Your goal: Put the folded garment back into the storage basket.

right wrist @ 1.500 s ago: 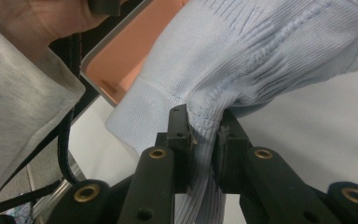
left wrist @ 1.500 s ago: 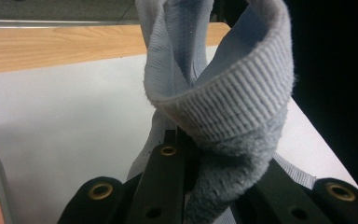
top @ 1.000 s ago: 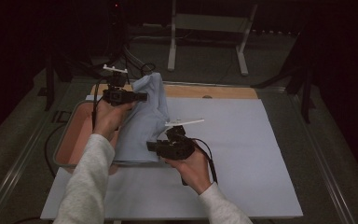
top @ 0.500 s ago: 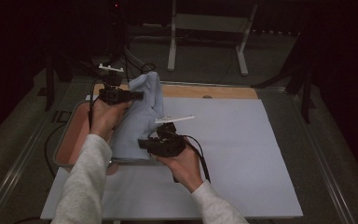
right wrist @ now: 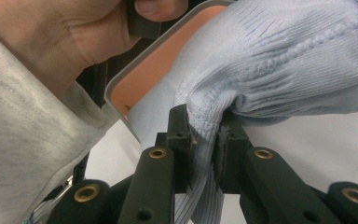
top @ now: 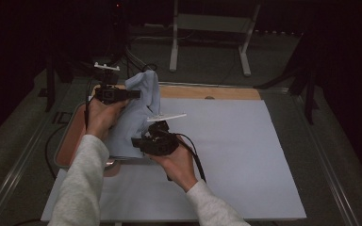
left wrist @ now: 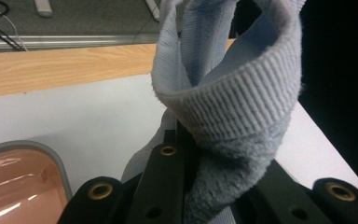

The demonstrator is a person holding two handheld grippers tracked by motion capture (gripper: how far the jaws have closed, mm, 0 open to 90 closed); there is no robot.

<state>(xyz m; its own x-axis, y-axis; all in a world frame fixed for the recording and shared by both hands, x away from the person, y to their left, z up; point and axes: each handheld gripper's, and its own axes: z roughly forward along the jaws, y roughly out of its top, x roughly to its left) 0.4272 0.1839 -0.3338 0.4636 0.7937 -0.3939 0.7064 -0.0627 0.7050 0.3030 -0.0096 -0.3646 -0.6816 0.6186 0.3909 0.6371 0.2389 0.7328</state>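
Gripping soft, light pale-blue knitted garment (top: 136, 113) in both clenched claws: left claw (top: 134, 94) at ribbed cuff, right claw (top: 135, 141) on lower hem; limp, sagging between.

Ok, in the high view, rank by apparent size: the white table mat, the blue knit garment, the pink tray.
1. white table mat
2. blue knit garment
3. pink tray, though unsure: garment and arm cover much of it.

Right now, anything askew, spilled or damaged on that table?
Nothing spilled or damaged. The light blue knit garment is lifted and bunched, draping over the edge of the pink tray onto the white table cover. That comes from handling: the left gripper and right gripper are each shut on a ribbed edge.
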